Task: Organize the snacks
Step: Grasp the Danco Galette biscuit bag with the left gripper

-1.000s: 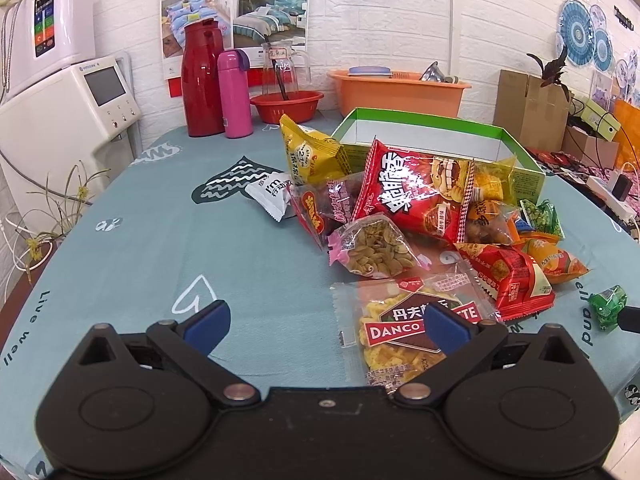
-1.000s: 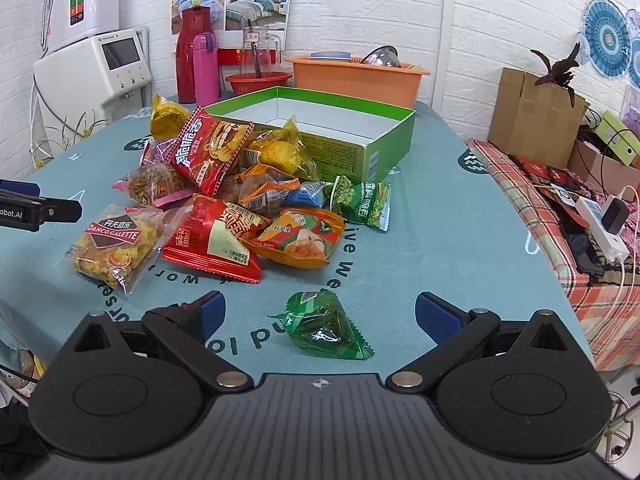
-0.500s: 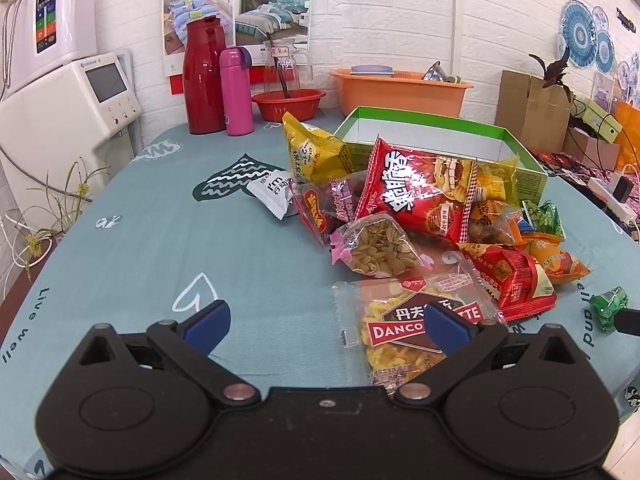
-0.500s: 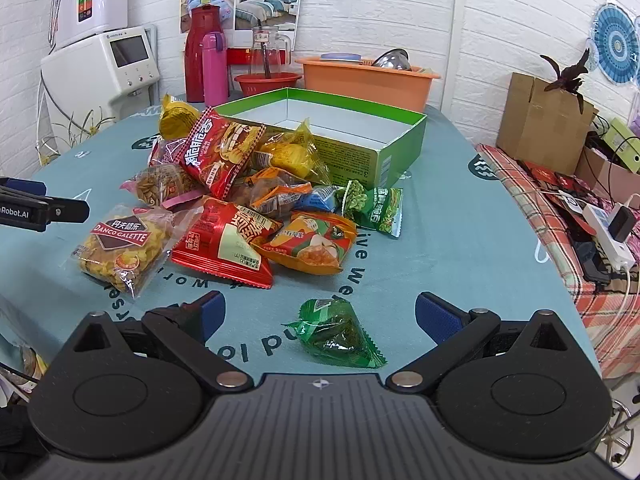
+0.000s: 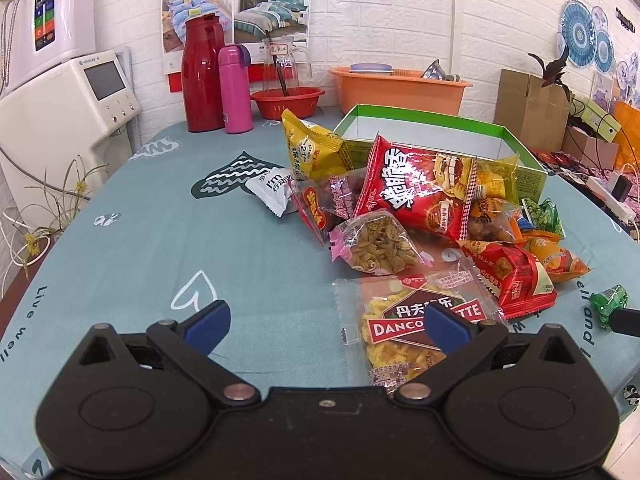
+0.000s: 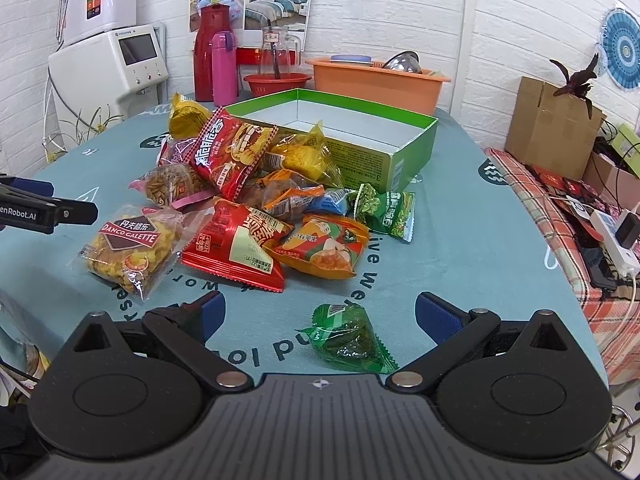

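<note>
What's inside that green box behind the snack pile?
The green box looks empty: only its white walls and part of a bare floor show. The near wall and the snacks leaning on it hide the front strip of the floor.

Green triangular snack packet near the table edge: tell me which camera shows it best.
The right wrist view. There the green triangular packet lies whole and large on the tablecloth, between the open right tongs. The left wrist view catches it only small at the far right edge, partly hidden behind a dark tong tip.
</note>
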A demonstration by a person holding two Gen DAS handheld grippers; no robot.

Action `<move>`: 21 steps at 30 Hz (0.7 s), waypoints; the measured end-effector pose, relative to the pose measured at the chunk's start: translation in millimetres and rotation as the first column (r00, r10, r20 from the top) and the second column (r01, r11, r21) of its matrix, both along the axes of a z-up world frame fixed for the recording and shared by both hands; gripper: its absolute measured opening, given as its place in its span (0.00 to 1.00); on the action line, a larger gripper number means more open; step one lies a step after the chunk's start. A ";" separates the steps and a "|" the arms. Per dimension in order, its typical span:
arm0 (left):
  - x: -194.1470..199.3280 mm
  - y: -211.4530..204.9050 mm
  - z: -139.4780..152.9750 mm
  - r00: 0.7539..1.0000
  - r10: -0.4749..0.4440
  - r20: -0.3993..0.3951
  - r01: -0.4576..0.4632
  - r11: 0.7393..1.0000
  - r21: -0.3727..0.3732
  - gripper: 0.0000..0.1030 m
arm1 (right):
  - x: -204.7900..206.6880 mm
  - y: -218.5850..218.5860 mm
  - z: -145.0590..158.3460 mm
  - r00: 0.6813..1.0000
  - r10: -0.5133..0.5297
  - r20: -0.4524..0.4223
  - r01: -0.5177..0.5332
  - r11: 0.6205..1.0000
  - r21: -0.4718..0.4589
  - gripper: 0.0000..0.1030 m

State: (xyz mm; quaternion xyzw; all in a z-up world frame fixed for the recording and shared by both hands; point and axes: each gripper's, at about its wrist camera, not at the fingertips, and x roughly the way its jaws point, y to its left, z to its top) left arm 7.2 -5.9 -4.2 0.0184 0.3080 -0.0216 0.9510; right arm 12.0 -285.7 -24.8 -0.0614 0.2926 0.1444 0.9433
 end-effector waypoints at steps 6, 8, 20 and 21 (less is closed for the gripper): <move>-6.4 7.8 4.8 0.993 -0.099 0.067 0.102 0.994 -0.044 1.00 | -1.3 8.2 3.3 0.996 0.090 0.026 -0.092 0.994 0.067 1.00; -6.0 10.9 4.4 0.989 -0.133 0.062 0.137 0.988 -0.064 1.00 | -1.8 15.9 2.7 0.984 0.179 0.021 -0.180 0.976 0.121 1.00; 15.0 14.1 -13.2 0.968 -0.247 -0.031 0.235 0.947 -0.219 1.00 | 29.1 64.7 -20.3 0.922 0.375 -0.095 -0.332 0.893 0.302 1.00; 17.9 13.5 -15.4 0.967 -0.251 -0.048 0.235 0.948 -0.216 1.00 | 31.3 66.2 -20.7 0.924 0.371 -0.096 -0.328 0.895 0.302 1.00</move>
